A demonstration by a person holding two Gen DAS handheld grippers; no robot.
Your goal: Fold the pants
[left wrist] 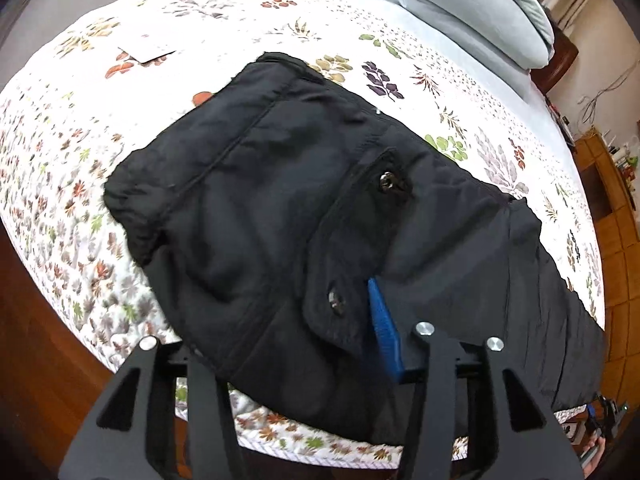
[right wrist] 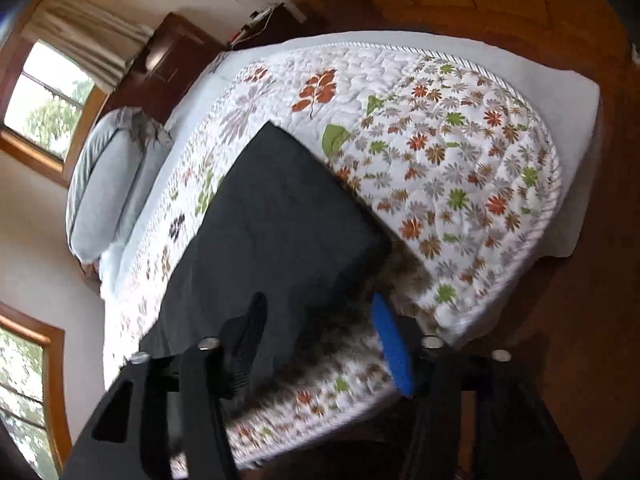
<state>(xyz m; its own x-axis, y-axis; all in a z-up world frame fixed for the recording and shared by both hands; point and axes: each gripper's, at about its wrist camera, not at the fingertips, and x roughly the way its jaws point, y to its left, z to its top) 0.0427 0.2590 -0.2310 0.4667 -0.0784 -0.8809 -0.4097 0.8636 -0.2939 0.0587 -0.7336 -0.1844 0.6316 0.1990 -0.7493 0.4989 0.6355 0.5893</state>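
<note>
Black pants (left wrist: 280, 200) lie folded on a floral quilt (left wrist: 80, 200), with two snap buttons on a pocket flap facing up. My left gripper (left wrist: 288, 320) hovers over their near end. Its blue finger (left wrist: 384, 332) rests on the cloth, the other finger is hidden by fabric, and the jaws stand wide apart. In the right wrist view the pants (right wrist: 280, 220) form a smooth dark slab. My right gripper (right wrist: 318, 300) is open at their near corner, with the black finger (right wrist: 248, 336) over the cloth and the blue finger (right wrist: 392, 344) over the quilt (right wrist: 460, 160).
A grey pillow (left wrist: 460, 8) lies at the head of the bed, also the pillow (right wrist: 104, 184) at left. A white card (left wrist: 146, 50) rests on the far quilt. Wooden floor (right wrist: 580, 320) surrounds the bed; a dark nightstand (right wrist: 168, 60) stands by the window.
</note>
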